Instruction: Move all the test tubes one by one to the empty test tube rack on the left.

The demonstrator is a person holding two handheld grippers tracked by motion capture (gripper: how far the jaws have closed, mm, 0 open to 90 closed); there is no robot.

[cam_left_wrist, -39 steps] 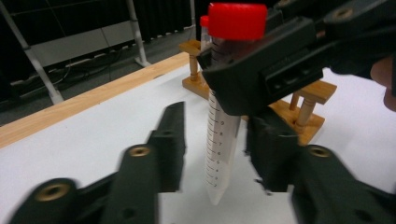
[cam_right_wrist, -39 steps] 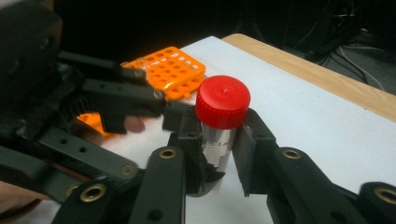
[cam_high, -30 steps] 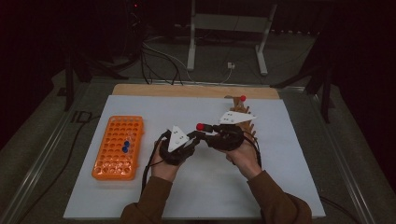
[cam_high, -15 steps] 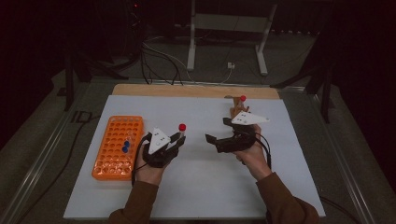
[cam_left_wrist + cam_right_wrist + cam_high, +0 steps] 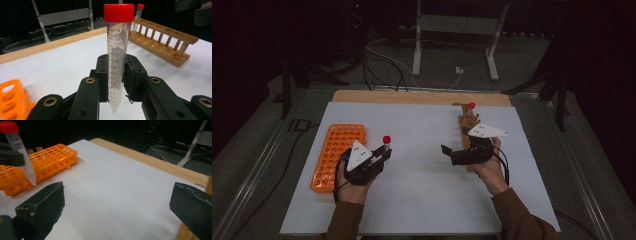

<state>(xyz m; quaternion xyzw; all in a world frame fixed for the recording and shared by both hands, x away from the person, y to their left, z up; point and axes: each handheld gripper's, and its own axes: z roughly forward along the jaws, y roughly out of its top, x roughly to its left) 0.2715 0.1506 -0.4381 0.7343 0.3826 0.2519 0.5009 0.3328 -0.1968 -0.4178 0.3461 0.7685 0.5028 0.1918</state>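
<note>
My left tool [image 5: 379, 156] clamps the red-capped tube [image 5: 117, 56] upright, now at 3 o'clock of the orange rack [image 5: 337, 155]. Right tool [image 5: 453, 152] has just opened, jaws wide and empty: handoff done. Wooden rack [image 5: 468, 122] at 1 o'clock holds one more tube.
</note>
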